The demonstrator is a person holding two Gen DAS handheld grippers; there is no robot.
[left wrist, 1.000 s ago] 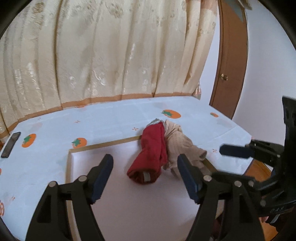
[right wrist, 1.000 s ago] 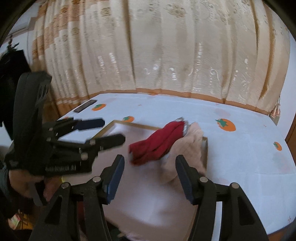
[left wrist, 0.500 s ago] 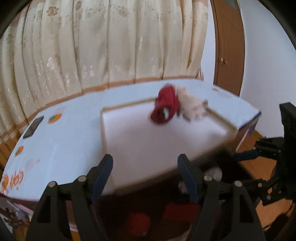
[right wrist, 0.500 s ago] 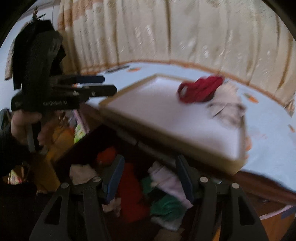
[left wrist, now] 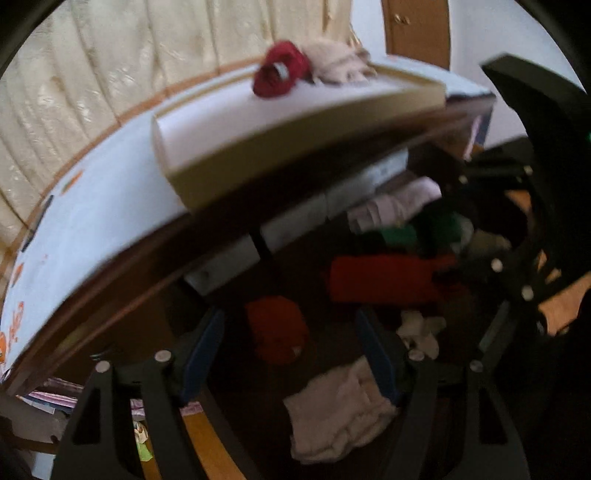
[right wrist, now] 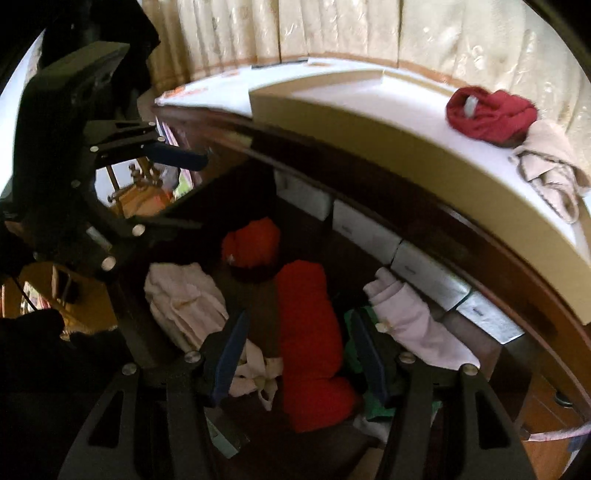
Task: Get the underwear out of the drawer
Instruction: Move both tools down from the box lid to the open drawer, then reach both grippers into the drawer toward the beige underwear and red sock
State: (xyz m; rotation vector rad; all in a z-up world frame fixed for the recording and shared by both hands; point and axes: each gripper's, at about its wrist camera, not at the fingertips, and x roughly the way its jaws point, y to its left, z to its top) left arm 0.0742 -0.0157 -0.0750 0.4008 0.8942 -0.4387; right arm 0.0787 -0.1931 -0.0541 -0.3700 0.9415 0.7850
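An open dark wooden drawer (right wrist: 207, 192) under the table holds rolled and folded underwear. My right gripper (right wrist: 299, 354) is open above a long red roll (right wrist: 310, 332), which shows between its fingers without the pads pressing it. My left gripper (left wrist: 290, 354) is open over a small red roll (left wrist: 277, 332) and a cream folded piece (left wrist: 340, 417). Pink (right wrist: 410, 321) and green (left wrist: 402, 236) pieces lie further right. Dark red underwear (left wrist: 280, 74) and beige underwear (left wrist: 340, 62) rest on the white board (left wrist: 221, 118) on the table. The pictures are blurred.
White boxes (right wrist: 369, 232) line the back of the drawer under the table's dark wooden edge (right wrist: 406, 199). Each gripper shows in the other's view, the left one (right wrist: 74, 147) at the drawer's left side. Cream curtains (right wrist: 332, 26) hang behind the table.
Both grippers have come down from over the table top and tipped downward. The open drawer with its clothes has come into view, and the board with the red and beige pieces now sits high in the pictures.
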